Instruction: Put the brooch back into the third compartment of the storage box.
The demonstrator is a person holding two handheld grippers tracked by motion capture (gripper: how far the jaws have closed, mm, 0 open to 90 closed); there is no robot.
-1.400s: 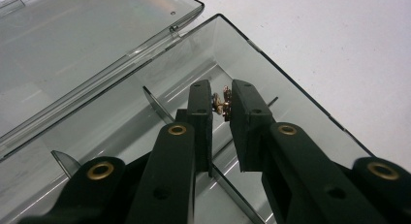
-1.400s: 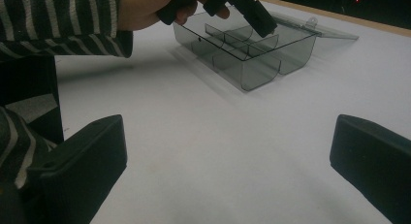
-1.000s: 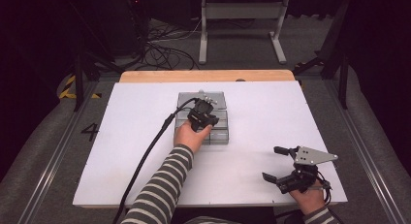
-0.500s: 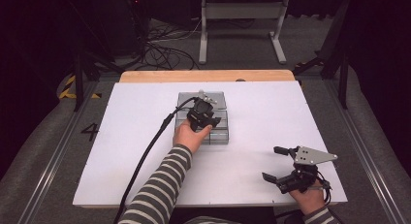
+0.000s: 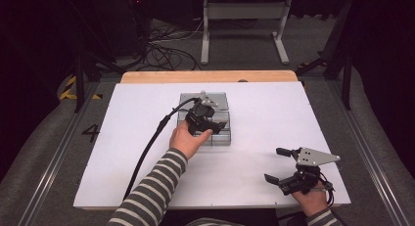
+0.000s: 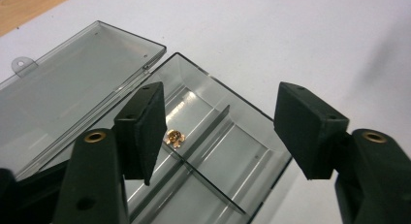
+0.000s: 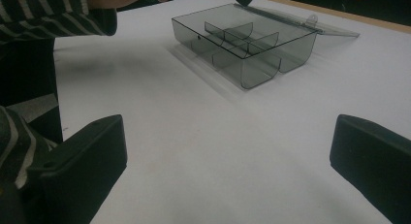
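High view: the clear compartment box (image 5: 205,119) sits at the white table's (image 5: 122,152) centre, the left gripper (image 5: 204,119) over it; the right gripper (image 5: 286,168) rests at five o'clock, jaws apart.

Left gripper view: its jaws have just been opening, nothing between them; a small copper piece (image 6: 174,138) lies in a compartment below.

Right gripper view: wide-apart jaws, the box at twelve o'clock.

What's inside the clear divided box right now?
The box holds one small copper-coloured piece in a compartment beside the divider. The left gripper, jaws just opened and empty, hangs above it. Its black fingers cover part of that compartment; the other compartments in view look bare.
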